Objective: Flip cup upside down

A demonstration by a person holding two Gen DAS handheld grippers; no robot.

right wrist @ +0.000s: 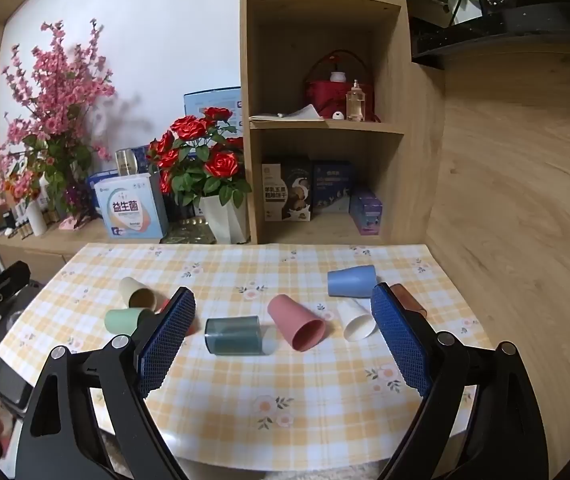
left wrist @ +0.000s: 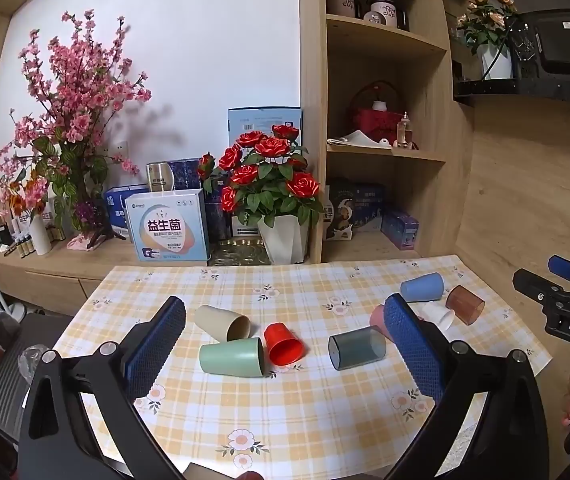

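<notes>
Several plastic cups lie on their sides on the yellow checked tablecloth (left wrist: 285, 408). On the left lie a beige cup (left wrist: 221, 322), a green cup (left wrist: 232, 357) and a red cup (left wrist: 283, 343). In the middle lie a grey translucent cup (right wrist: 233, 336) and a pink cup (right wrist: 296, 322). On the right lie a white cup (right wrist: 356, 320), a blue cup (right wrist: 351, 281) and a brown translucent cup (left wrist: 465, 305). My left gripper (left wrist: 285, 332) is open and empty above the near edge, in front of the red cup. My right gripper (right wrist: 285, 320) is open and empty in front of the pink cup.
A wooden shelf unit (right wrist: 325, 120) with boxes and jars stands behind the table. A pot of red roses (left wrist: 273, 184), a pink blossom arrangement (left wrist: 73, 120) and product boxes (left wrist: 171, 226) sit on the sideboard at the back.
</notes>
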